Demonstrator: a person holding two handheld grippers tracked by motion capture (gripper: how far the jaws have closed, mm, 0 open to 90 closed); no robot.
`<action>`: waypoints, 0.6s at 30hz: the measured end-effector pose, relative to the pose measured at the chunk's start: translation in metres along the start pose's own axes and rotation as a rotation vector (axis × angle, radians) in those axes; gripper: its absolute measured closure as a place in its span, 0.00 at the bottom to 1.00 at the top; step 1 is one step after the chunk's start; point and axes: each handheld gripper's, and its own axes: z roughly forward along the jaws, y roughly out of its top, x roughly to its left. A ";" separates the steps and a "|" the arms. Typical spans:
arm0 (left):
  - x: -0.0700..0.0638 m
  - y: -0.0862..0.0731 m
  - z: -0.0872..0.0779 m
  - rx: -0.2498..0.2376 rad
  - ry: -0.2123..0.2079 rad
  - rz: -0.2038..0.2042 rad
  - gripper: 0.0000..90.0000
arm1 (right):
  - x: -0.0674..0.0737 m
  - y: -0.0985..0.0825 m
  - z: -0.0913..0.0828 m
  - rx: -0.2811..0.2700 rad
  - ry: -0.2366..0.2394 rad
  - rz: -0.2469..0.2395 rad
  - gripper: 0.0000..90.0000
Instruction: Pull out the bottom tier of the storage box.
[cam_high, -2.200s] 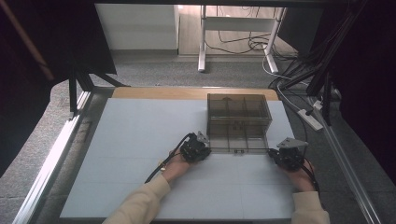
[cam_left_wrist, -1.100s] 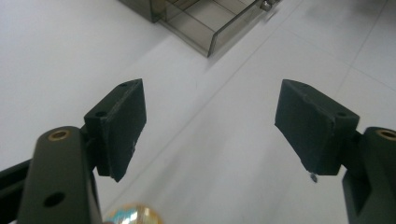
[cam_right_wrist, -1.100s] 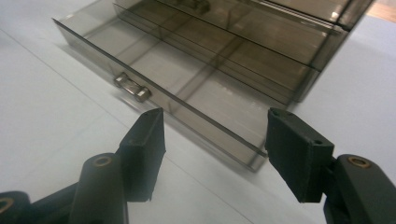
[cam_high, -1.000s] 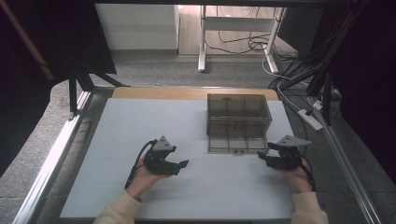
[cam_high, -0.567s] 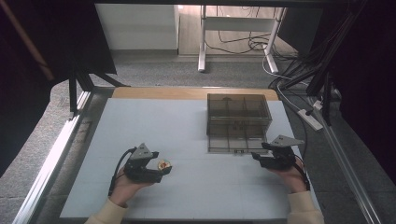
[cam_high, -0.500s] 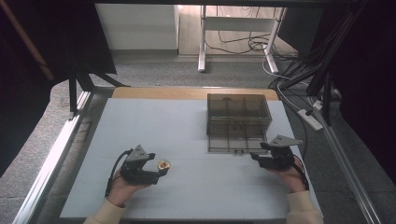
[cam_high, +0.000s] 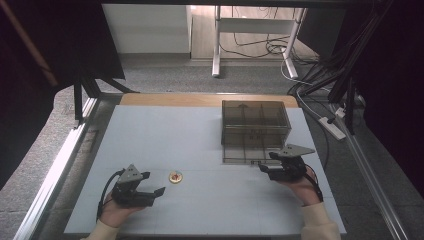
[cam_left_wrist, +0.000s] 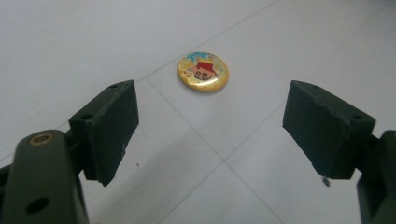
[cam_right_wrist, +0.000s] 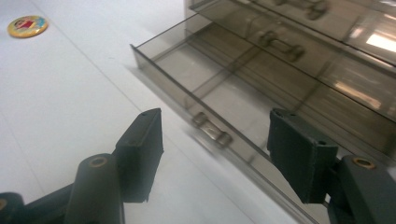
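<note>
My left gripper (cam_left_wrist: 210, 135) has just been opening: jaws spread, empty, the round glossy badge (cam_left_wrist: 203, 71) lying ahead of its fingers. My right gripper (cam_right_wrist: 215, 154) has also spread, its jaws bracketing the smoky plastic drawer's handle (cam_right_wrist: 212, 127) without contact.

Yellow cartoon-print badge (cam_left_wrist: 203, 71), smoky clear drawer box (cam_high: 255, 125), black tongs (cam_left_wrist: 219, 135)

A lab: white worktable (cam_high: 200, 140) framed by black curtains (cam_high: 60, 45), cables (cam_high: 320, 75) strewn on grey carpet (cam_high: 165, 75).

Bright tabletop, dark surroundings, slight blur
</note>
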 end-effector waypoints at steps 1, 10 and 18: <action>0.000 -0.001 0.000 0.002 0.000 -0.001 0.20 | 0.001 0.001 0.001 0.006 0.004 -0.004 0.38; 0.003 -0.006 0.001 0.017 -0.003 -0.018 0.18 | 0.011 0.007 0.009 0.013 0.037 -0.020 0.37; 0.003 -0.007 0.003 0.024 -0.008 -0.012 0.17 | 0.026 0.017 0.021 0.015 0.088 -0.047 0.37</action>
